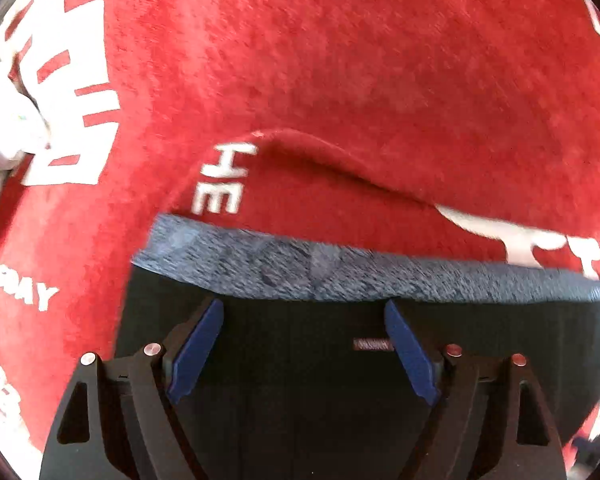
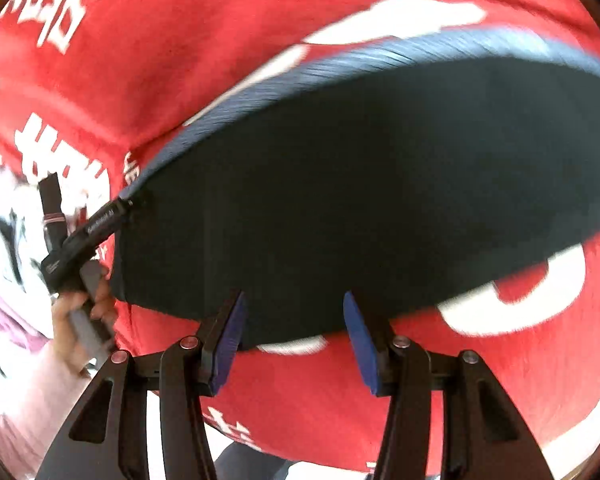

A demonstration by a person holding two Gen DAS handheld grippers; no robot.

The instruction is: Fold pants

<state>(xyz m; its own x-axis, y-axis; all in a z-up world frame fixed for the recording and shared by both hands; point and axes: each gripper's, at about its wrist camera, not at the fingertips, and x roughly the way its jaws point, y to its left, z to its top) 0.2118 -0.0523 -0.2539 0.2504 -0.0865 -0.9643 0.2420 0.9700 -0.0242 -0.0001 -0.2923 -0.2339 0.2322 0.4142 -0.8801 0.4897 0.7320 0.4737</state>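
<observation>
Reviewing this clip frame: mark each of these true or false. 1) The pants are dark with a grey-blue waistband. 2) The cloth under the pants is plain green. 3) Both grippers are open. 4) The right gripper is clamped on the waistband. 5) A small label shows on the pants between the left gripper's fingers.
1) True: the pants are dark, with a grey-blue waistband.
2) False: the cloth is red with white lettering.
3) True: the left gripper and the right gripper both have their fingers spread apart.
4) False: it is open at the pants' near edge, away from the waistband.
5) True: a small label sits there.
</observation>
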